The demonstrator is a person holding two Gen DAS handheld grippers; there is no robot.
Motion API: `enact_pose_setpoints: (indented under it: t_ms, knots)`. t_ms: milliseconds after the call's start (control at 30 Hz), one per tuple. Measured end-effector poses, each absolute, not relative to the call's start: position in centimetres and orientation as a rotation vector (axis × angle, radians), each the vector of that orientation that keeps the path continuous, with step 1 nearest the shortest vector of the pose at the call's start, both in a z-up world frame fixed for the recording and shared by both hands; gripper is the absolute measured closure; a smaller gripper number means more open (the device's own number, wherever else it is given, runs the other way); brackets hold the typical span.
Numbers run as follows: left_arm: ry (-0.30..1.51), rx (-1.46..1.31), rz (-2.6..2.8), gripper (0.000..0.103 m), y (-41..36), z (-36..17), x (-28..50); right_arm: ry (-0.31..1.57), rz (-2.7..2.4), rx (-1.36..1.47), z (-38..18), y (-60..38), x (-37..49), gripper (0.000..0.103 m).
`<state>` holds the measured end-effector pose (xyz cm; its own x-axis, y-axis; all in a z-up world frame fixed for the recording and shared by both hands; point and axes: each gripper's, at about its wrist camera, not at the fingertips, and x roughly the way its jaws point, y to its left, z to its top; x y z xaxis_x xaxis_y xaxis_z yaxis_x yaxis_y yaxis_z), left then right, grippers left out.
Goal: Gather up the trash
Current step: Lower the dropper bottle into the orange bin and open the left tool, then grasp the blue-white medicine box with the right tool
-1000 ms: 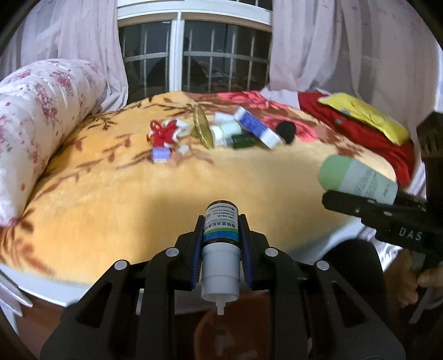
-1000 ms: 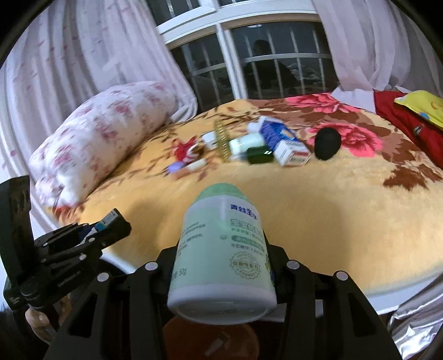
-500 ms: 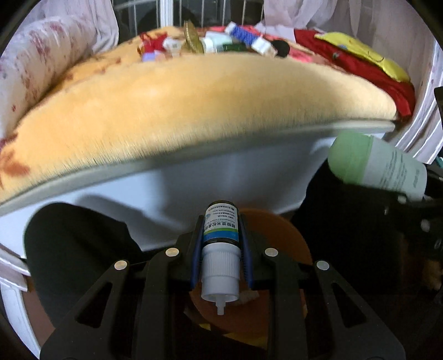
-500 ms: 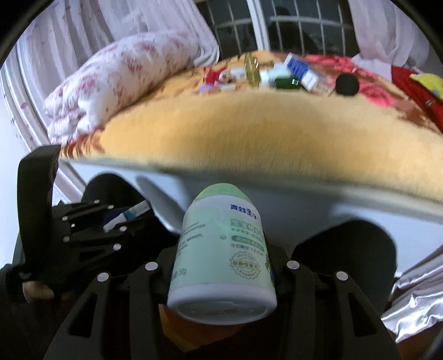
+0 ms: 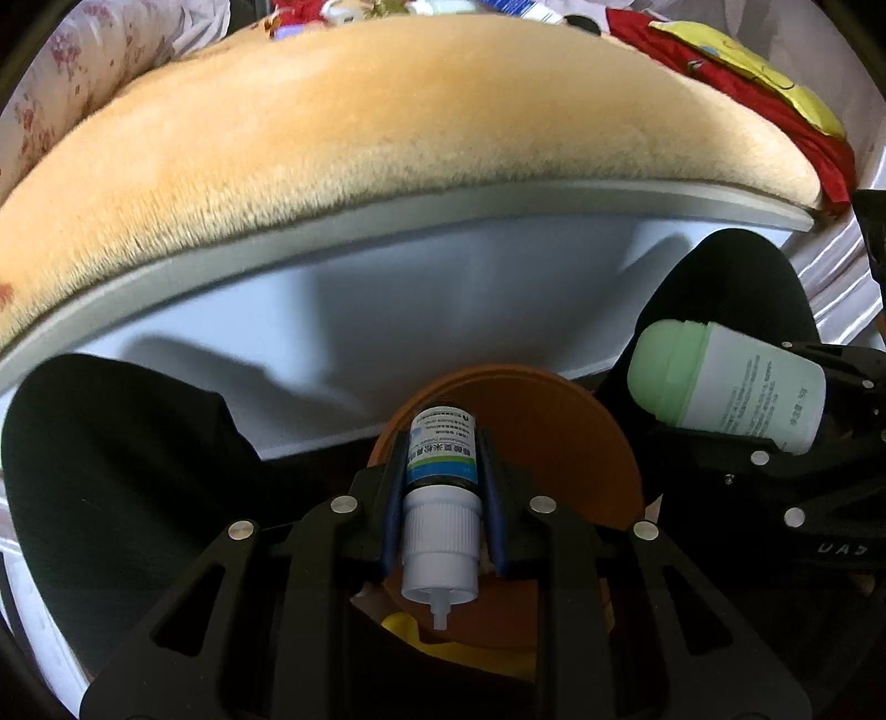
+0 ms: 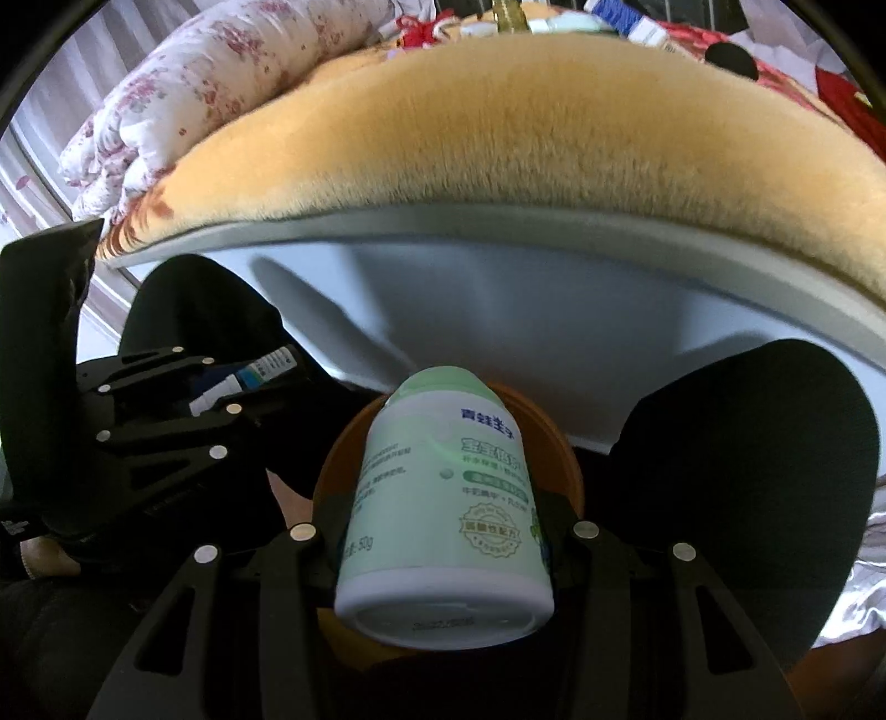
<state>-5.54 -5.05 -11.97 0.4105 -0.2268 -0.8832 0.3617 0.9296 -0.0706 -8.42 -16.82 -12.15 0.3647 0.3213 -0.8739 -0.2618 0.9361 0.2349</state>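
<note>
My left gripper (image 5: 443, 443) is shut on a small dark dropper bottle (image 5: 441, 476) with a white cap, held over the orange bin (image 5: 554, 443) on the floor. My right gripper (image 6: 443, 498) is shut on a pale green and white jar (image 6: 448, 498), also above the orange bin (image 6: 559, 443). The jar (image 5: 725, 387) shows at the right of the left wrist view, and the dropper bottle (image 6: 249, 379) at the left of the right wrist view. Some yellow trash (image 5: 410, 626) lies in the bin.
The bed edge with its orange fleece blanket (image 5: 387, 122) hangs just above and ahead. Several small items (image 6: 554, 22) remain far back on the blanket. A person's dark-clad legs (image 5: 111, 471) flank the bin on both sides. A floral quilt (image 6: 194, 83) lies at the left.
Both grippers have dropped from above the bed to below its edge, over the orange bin. Each still holds its item.
</note>
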Motion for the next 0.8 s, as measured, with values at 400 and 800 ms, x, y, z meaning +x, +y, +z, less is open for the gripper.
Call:
enact_pose_setpoints:
  t_ms: [400, 800]
  knots:
    - [1.077, 0.142, -0.343, 0.04, -5.1, -11.9, -5.6, 1.093, 0.343, 0.075, -10.9, -18.2, -8.7, 0.045]
    - [0.844, 0.161, -0.356, 0.031, -4.1, -4.1, -4.7, 0.796, 0.318, 0.03, 1.3, -21.9, -3.0, 0.037]
